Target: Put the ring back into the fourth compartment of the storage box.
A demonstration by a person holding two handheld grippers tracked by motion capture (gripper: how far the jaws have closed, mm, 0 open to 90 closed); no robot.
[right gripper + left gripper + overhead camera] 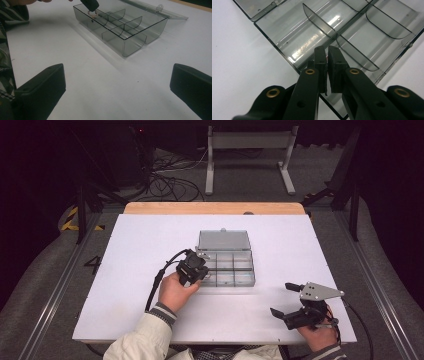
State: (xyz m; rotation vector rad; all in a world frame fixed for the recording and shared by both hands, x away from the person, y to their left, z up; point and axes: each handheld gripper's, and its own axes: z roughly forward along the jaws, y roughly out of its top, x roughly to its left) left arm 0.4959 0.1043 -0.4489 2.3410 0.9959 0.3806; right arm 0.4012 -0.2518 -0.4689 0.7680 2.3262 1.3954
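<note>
A clear grey compartment box (235, 281) lies open in the middle of the white table (135, 245), with its lid (224, 240) folded back on the far side. Curved dividers split it into several bare compartments (294, 32). My left gripper (202, 267) hangs over the box's near-left corner. Its jaws (327, 53) are pressed almost together on a tiny pinkish item (326, 58). That item (92, 14) also shows under the left gripper's tip (90, 8), just above the box (132, 45). My right gripper (281, 298) rests open near the front right; nothing is between its fingers (117, 75).
The table's front edge runs just below both hands. A wooden strip (215, 208) borders the far edge. On the floor beyond are cables (165, 180) and a grey metal stand (250, 150). A sleeve (7, 50) lies at the left of the right gripper view.
</note>
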